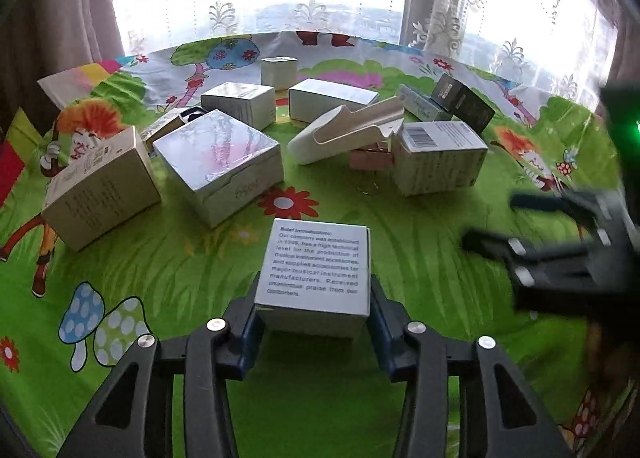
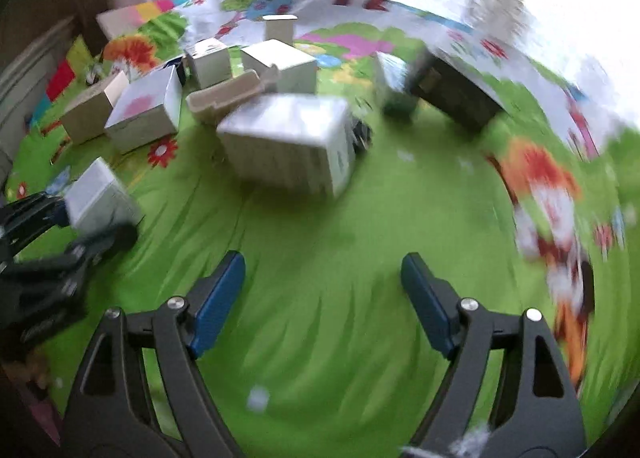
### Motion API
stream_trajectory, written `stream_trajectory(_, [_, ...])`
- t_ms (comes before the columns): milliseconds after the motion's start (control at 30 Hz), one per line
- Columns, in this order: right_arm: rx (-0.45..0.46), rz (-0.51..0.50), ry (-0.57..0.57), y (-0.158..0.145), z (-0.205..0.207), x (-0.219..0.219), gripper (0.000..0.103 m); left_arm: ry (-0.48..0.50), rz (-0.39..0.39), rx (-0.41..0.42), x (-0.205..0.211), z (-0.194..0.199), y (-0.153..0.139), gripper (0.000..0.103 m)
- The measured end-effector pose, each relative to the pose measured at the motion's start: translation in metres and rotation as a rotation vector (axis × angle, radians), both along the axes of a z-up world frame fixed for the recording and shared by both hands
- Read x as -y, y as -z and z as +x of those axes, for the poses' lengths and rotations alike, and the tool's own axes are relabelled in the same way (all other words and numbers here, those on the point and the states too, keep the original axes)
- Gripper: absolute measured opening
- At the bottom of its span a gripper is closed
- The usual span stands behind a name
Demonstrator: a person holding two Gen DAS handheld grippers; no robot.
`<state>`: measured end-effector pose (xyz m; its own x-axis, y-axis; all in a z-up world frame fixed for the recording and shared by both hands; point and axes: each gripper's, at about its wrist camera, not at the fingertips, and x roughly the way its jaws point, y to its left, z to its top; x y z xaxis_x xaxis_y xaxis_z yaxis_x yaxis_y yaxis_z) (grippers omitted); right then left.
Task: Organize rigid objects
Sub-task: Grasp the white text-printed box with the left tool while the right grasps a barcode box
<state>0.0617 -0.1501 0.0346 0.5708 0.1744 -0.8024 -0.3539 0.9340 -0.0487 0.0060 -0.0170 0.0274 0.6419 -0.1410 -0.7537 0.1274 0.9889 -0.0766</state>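
Observation:
A small white box (image 1: pixel 316 270) printed with black text stands on the green cartoon cloth (image 1: pixel 420 242). My left gripper (image 1: pixel 316 318) is shut on it, a blue pad against each side. The right wrist view shows the same box (image 2: pixel 100 198) at far left in the left gripper (image 2: pixel 92 226). My right gripper (image 2: pixel 323 270) is open over bare green cloth (image 2: pixel 320 226) with nothing between its fingers. It also shows, blurred, at the right edge of the left wrist view as the right gripper (image 1: pixel 492 222).
Several boxes lie scattered beyond: a cream box (image 1: pixel 100 186), a glossy white box (image 1: pixel 218 162), a barcode box (image 1: pixel 440 156), a black box (image 1: pixel 464 102). A beige scoop-shaped case (image 1: pixel 348 130) leans among them. Lace curtains and a bright window stand behind.

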Motion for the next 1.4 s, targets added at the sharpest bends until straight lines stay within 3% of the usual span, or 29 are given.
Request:
stream_trajectory(200, [0.171,-0.129,-0.208,-0.025,0.014,-0.03,0.087,0.076,-0.014,-0.017,0.0,0.004,0.007,0.078])
stream_trajectory(267, [0.203,-0.245,-0.287,-0.027,0.02,-0.049,0.092,0.086,0.0,-0.023,0.003,0.004,0.008,0.084])
stream_trajectory(400, [0.119,-0.371,-0.398,-0.012,0.039,-0.067,0.092,0.09,0.002,-0.034,0.004,0.005,0.009,0.09])
stream_trajectory(433, [0.094,-0.373,-0.415,-0.01,0.04,-0.066,0.088,0.086,-0.002,-0.037,0.003,0.005,0.009,0.091])
stream_trajectory(500, [0.06,-0.28,-0.412,-0.017,0.034,-0.056,0.072,0.085,-0.017,-0.037,0.001,0.006,0.009,0.092])
stream_trajectory(533, [0.023,-0.165,-0.411,-0.025,0.027,-0.044,0.065,0.084,-0.026,-0.037,0.0,0.006,0.009,0.092])
stream_trajectory(600, [-0.029,0.007,-0.437,-0.035,0.01,-0.027,0.064,0.085,-0.041,-0.036,-0.002,0.006,0.009,0.093])
stream_trajectory(633, [-0.03,0.039,-0.439,-0.036,0.0,-0.025,0.064,0.084,-0.046,-0.036,-0.003,0.007,0.009,0.094])
stream_trajectory(767, [-0.003,0.025,-0.361,-0.036,-0.015,-0.02,0.064,0.079,-0.046,-0.038,-0.003,0.007,0.009,0.094])
stream_trajectory(900, [-0.02,-0.026,-0.313,-0.021,0.014,-0.034,0.064,0.072,-0.021,-0.042,-0.001,0.007,0.01,0.094])
stream_trajectory(1033, [-0.047,-0.008,-0.291,-0.011,0.03,-0.036,0.064,0.068,0.0,-0.046,0.001,0.009,0.011,0.095])
stream_trajectory(1067, [-0.039,-0.019,-0.278,-0.008,0.028,-0.038,0.061,0.068,0.002,-0.048,0.001,0.009,0.011,0.096])
stream_trajectory(1133, [-0.01,-0.009,-0.248,-0.01,0.019,-0.036,0.043,0.068,0.005,-0.049,0.001,0.009,0.011,0.096])
stream_trajectory(1333, [0.016,-0.032,-0.043,-0.012,-0.034,0.0,0.043,0.063,0.005,-0.049,0.001,0.009,0.011,0.095])
stream_trajectory(1367, [0.017,-0.025,-0.018,-0.013,-0.042,0.006,0.043,0.057,0.004,-0.045,0.0,0.009,0.011,0.091])
stream_trajectory(1400, [0.015,-0.015,0.008,-0.013,-0.05,0.013,0.043,0.037,-0.001,-0.032,-0.003,0.008,0.009,0.075])
